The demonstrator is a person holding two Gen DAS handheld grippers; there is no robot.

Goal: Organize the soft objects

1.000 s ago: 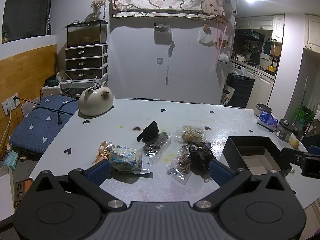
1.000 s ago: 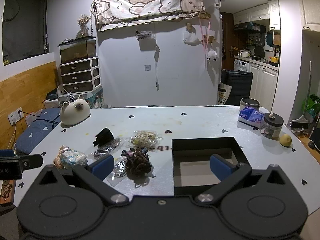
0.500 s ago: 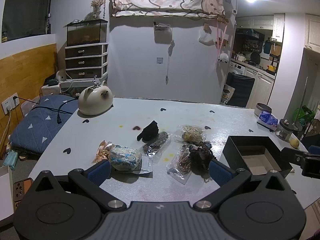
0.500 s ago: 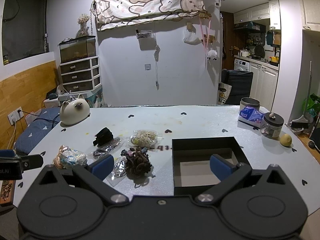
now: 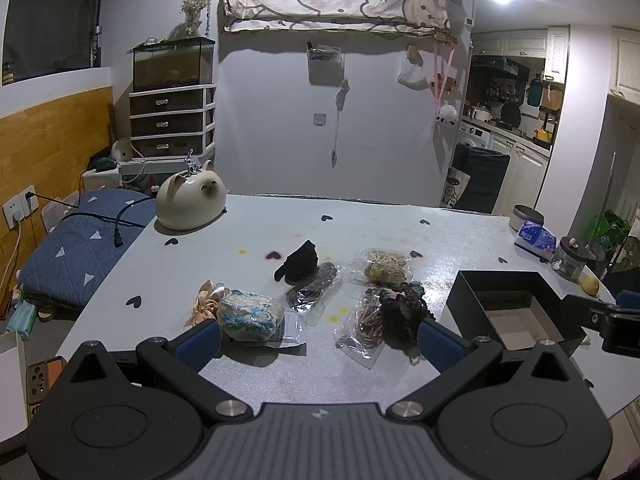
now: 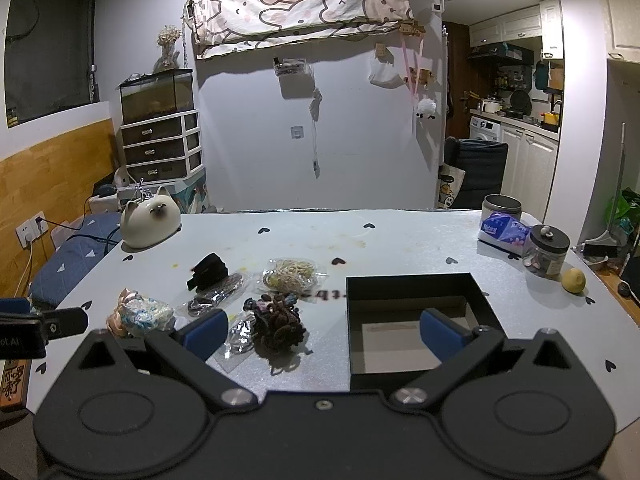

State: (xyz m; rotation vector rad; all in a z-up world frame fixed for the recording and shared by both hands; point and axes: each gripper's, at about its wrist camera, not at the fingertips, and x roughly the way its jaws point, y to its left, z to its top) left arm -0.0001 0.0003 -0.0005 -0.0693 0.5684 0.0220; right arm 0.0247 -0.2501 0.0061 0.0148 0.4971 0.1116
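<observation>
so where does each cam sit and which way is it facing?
Left wrist: on the left gripper, facing the soft items and far wall; right gripper's tip at its right edge.
Right wrist: on the right gripper, facing the dark scrunchie pile and black box; left gripper's tip at its left edge.
Shared: box, soft items, cat-shaped ornament.

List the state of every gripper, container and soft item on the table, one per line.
left gripper: open, holding nothing.
right gripper: open, holding nothing.
black box: open-topped, nothing inside.
glass jar: lid on.
round tin: upright; cannot tell whether it is lidded.
dark scrunchie pile: loose on the table.
blue floral bundle: lying on the table.
black cloth: crumpled on the table.
</observation>
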